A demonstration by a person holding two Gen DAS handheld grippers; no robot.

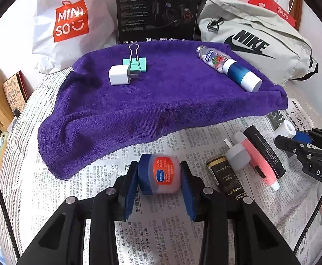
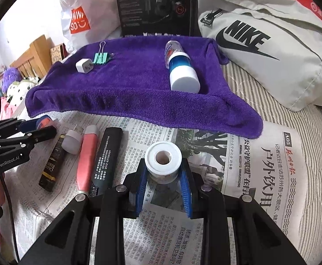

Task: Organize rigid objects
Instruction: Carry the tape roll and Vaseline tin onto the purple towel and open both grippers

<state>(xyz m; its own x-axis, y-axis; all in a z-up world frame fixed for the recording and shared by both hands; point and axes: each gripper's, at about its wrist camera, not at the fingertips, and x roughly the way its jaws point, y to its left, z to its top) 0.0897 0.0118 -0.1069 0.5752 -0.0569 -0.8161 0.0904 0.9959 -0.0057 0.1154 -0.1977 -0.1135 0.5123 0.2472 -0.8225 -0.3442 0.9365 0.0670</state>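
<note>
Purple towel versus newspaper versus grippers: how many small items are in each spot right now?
On the purple towel: 4 (charger, binder clip, clear bottle, blue-white tube)
On the newspaper: 4
In the left gripper: 1 jar
In the right gripper: 1 white roll
Total: 10

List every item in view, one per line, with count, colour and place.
Terry towel: 1, purple, on bed
Wall charger cube: 1, white, on towel
Binder clip: 1, mint, beside charger
Clear small bottle: 1, on towel
Glue-stick-shaped tube: 1, blue-white, on towel
Newspaper: spread in front of towel
Slim tubes and sticks: 4, black, white, pink, on newspaper
Small jelly jar: 1, blue-lidded, in left gripper
Round jar: 1, white, in right gripper
</note>
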